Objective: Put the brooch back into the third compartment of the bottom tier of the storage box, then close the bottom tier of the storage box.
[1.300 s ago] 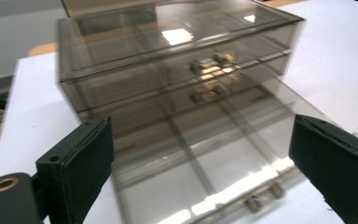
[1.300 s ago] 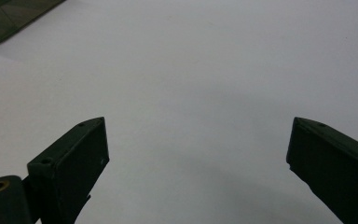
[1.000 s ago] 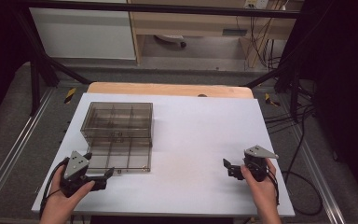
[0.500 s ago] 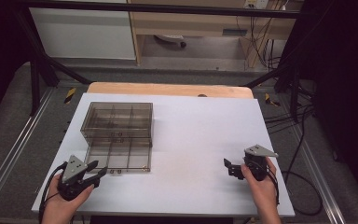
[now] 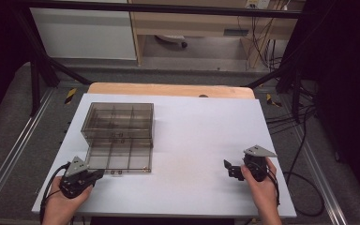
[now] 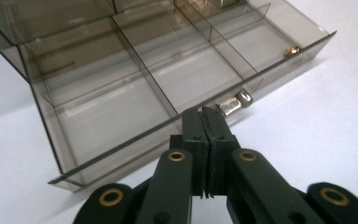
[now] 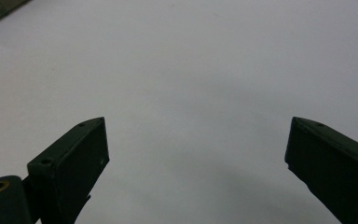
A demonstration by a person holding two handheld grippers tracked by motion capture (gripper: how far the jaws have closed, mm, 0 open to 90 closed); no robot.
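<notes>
One smoky transparent plastic compartment box (image 5: 117,136), lid open; two grippers: left gripper (image 6: 204,116) jaws just closed together, empty, at its front wall; right gripper (image 7: 196,154) jaws wide apart, empty.

Even overhead light falls on the white table (image 5: 201,140), which reads bright against dark, underexposed surroundings. Shadows are soft and short beside the box (image 5: 118,136). High view slightly soft and grainy. In the left gripper view, the box's clear walls carry pale glare; the near black jaws are blurred. Right gripper view: dim, bluish, faint shadow below.
</notes>
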